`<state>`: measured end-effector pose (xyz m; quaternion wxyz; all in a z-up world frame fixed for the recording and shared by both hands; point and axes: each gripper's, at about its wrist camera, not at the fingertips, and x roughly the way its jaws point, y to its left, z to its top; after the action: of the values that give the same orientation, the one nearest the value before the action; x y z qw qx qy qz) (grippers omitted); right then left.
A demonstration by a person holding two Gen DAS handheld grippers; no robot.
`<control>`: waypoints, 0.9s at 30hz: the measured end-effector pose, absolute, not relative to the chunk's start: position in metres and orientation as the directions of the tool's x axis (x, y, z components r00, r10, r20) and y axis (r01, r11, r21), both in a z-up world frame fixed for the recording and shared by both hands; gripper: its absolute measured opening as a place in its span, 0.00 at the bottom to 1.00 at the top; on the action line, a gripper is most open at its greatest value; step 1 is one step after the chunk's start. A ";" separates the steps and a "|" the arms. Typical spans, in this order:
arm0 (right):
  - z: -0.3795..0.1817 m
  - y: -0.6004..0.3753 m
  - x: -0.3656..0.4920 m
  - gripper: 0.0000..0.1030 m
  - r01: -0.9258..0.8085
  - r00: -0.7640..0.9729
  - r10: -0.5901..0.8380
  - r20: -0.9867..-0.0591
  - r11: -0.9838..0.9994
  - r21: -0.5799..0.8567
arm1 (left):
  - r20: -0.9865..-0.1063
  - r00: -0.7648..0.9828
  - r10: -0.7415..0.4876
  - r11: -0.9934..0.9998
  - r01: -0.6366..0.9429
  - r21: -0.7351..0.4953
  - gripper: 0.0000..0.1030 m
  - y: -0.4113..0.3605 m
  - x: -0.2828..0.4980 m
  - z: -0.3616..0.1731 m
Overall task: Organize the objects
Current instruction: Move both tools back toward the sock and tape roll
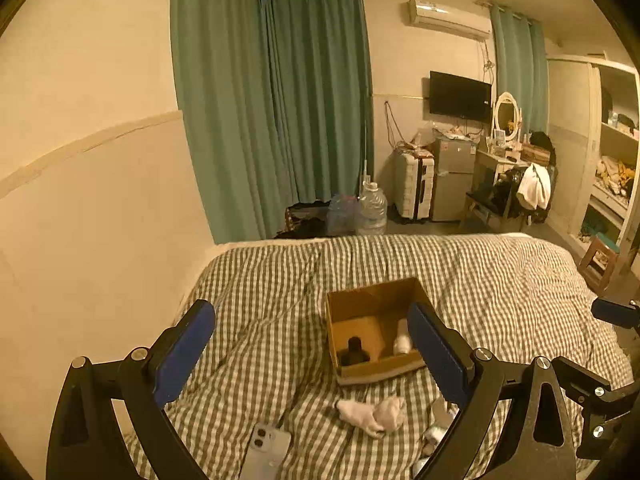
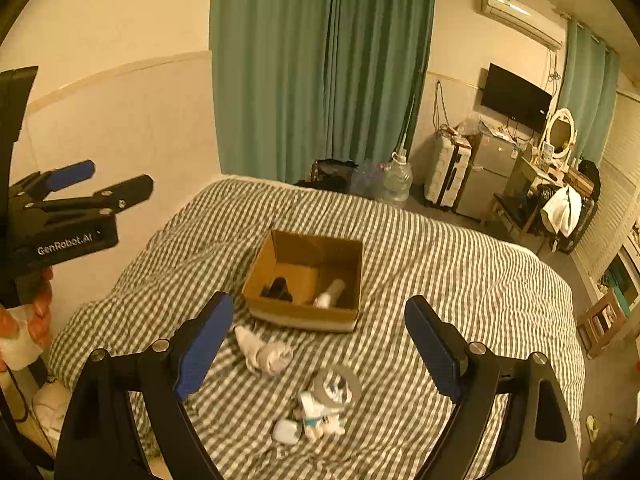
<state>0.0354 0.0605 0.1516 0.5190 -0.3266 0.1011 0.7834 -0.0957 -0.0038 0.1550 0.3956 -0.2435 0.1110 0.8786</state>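
the left gripper (image 1: 316, 344) and the right gripper (image 2: 320, 336) both hang above the checked bed cover (image 2: 460, 280) with their blue-padded fingers spread wide and nothing between them. nearest on the cover, in the left wrist view, a phone (image 1: 266, 456) lies face down by the lower edge. in the right wrist view a small white case (image 2: 287, 431) lies just beside a little plush toy (image 2: 320, 416), and a roll of tape (image 2: 338, 385) rests against the toy. a little further on lies a crumpled pale sock (image 2: 266, 352), loose on the cover and just short of the cardboard box (image 2: 304, 312). the box stands open near the middle of the bed; inside it are a dark bottle (image 2: 278, 288) on the left and a white bottle (image 2: 330, 294) lying tilted on the right. beyond the bed stand a large water jug (image 2: 396, 180), green curtains (image 2: 320, 64) and a wall tv (image 2: 516, 98).
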 end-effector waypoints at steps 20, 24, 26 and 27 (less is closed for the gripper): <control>-0.024 0.115 0.085 0.85 -0.903 -0.213 0.589 -0.780 -0.423 -0.073 | -0.714 -0.440 0.544 -0.627 -0.779 0.003 0.97 0.065 -0.074 -0.034; -0.070 0.139 0.089 0.85 -0.911 -0.204 0.525 -0.826 -0.411 -0.037 | -0.762 -0.392 0.514 -0.622 -0.783 -0.017 0.97 0.087 -0.082 -0.079; -0.098 0.152 0.091 0.85 -0.913 -0.195 0.479 -0.856 -0.408 -0.021 | -0.780 -0.377 0.500 -0.620 -0.785 -0.019 0.97 0.097 -0.083 -0.099; -0.109 0.156 0.091 0.85 -0.913 -0.189 0.462 -0.867 -0.407 -0.018 | -0.788 -0.369 0.492 -0.617 -0.787 -0.016 0.97 0.101 -0.084 -0.110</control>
<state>0.0914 0.1562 -0.1086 0.4751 -0.4242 0.2662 0.7235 -0.0841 0.1014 -0.1098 0.3964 -0.3978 0.1854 0.8064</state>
